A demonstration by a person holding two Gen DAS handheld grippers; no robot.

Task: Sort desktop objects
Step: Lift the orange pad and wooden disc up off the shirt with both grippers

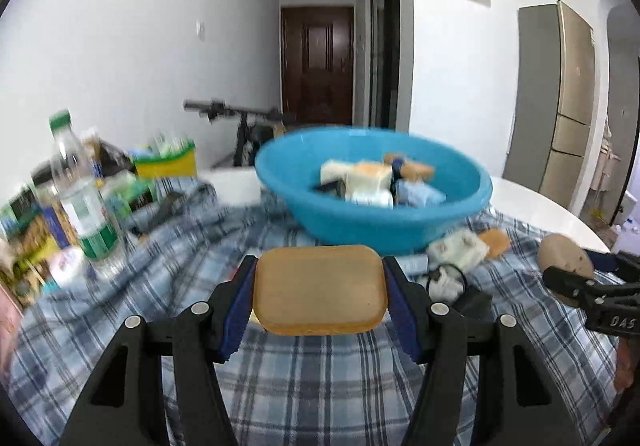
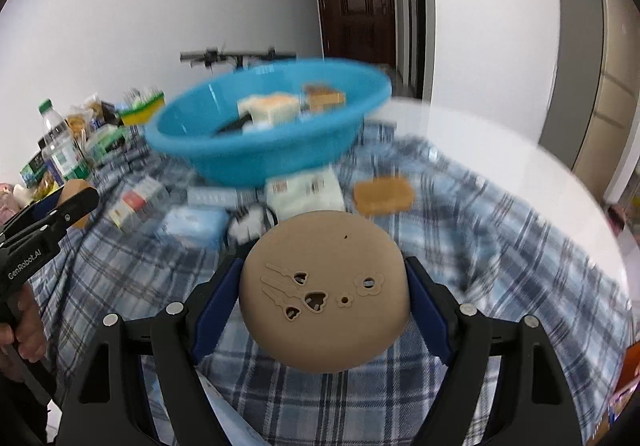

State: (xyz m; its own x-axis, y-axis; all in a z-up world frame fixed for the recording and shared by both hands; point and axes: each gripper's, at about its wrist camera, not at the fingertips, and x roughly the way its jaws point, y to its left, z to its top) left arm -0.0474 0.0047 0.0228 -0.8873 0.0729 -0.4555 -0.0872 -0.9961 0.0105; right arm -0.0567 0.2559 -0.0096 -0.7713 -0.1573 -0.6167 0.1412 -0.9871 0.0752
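Everything in the blue basin (image 1: 372, 182) is smeared, so we can't tell those items apart. Bottle labels (image 1: 90, 214) on the left are unreadable, and both grippers' handles run off the bottom edge.

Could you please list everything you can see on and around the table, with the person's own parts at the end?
Basin: one, blue, on the plaid cloth, holding several small packets.
Plaid cloth: one, blue and white, over the white table.
Rounded rectangular block: one, orange-tan, clamped in the left claw.
Round disc: one, beige with flower cut-outs, clamped in the right claw.
Second tan block: one, lying on the cloth right of the basin.
Water bottle: one, clear with green cap, at the left.
Boxes and packets: several, mixed colours, beside the bottle and before the basin; too blurred to count.
Handlebars: one set, black, behind the table.
Door: one, dark brown, down the hallway.
Hand: one, on the left claw's handle.
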